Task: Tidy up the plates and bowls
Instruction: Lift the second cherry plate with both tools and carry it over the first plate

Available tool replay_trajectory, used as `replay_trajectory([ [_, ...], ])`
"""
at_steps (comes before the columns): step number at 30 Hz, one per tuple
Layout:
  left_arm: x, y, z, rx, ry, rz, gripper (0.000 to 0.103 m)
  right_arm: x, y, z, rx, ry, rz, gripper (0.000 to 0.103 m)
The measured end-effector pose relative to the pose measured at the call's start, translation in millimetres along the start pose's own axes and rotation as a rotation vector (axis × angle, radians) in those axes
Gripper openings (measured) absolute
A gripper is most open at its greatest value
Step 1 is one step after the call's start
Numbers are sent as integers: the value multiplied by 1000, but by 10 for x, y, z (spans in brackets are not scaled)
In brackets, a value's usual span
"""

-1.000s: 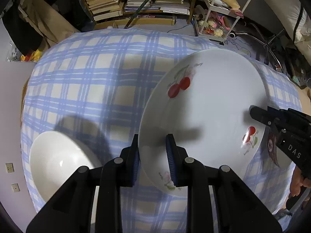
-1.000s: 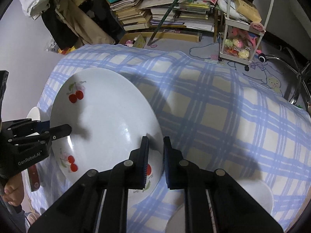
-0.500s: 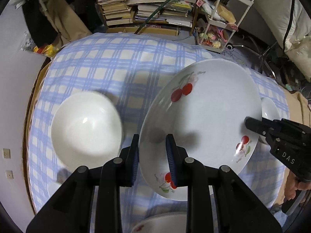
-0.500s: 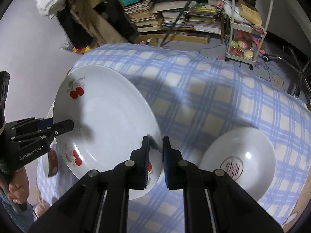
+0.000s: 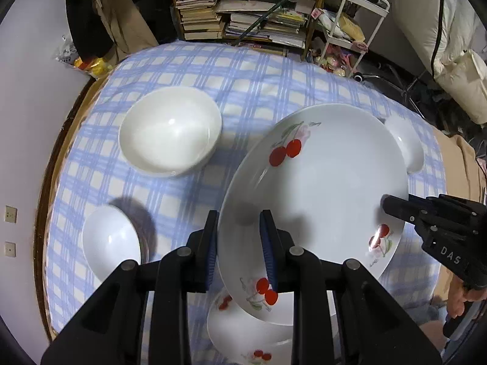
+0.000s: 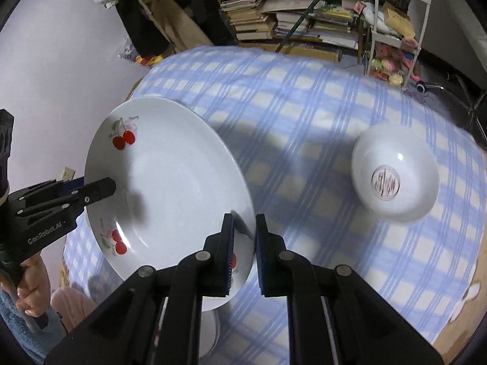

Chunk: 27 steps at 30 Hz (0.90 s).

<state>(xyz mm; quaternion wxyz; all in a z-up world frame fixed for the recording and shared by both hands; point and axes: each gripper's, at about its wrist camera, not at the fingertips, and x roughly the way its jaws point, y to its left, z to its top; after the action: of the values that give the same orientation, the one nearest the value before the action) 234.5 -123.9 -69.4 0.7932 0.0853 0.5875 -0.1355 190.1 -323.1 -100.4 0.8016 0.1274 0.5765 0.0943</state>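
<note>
Left wrist view, lower centre: your left tool (image 5: pixel 240 249) is clamped on the near rim of the cherry plate (image 5: pixel 316 200), which you hold tilted above the tabletop (image 5: pixel 243 85). At the right edge, your right tool (image 5: pixel 392 205) grips the plate's opposite rim. Under the plate, at the bottom of the frame, lies a second cherry plate (image 5: pixel 243 331). At lower left sits a small white bowl (image 5: pixel 109 243), and farther up a large white bowl (image 5: pixel 170 130). Right wrist view, right of centre: a marked bowl (image 6: pixel 395 173) rests on the checked cloth.
</note>
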Motion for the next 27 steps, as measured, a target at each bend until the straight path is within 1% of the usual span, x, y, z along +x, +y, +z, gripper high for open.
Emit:
replay_trajectory([
  [2, -31, 28, -103, -5, 9, -10, 25, -6, 26, -99, 12, -8, -1, 15],
  [7, -105, 85, -412, -11, 3, -3, 25, -14, 126, -355, 29, -20, 10, 15],
  [11, -70, 165, -666, -20, 21, 1, 25, -4, 269, -589, 21, -22, 9, 15],
  [17, 9, 292, -987, -46, 53, 10, 25, 34, 433, -833, -5, -14, 11, 15],
  [20, 3, 336, -1144, -77, 26, 1, 25, 63, 491, -929, -11, -22, 8, 15],
  [22, 31, 314, -1241, -69, 12, 9, 25, 112, 484, -1010, 3, -32, 7, 15],
  [25, 146, 301, -1312, -80, 34, 9, 25, 237, 454, -1111, 26, -15, -4, 15],
  [27, 234, 349, -1347, -116, 63, -20, 26, 280, 425, -1122, 40, -16, 1, 15],
])
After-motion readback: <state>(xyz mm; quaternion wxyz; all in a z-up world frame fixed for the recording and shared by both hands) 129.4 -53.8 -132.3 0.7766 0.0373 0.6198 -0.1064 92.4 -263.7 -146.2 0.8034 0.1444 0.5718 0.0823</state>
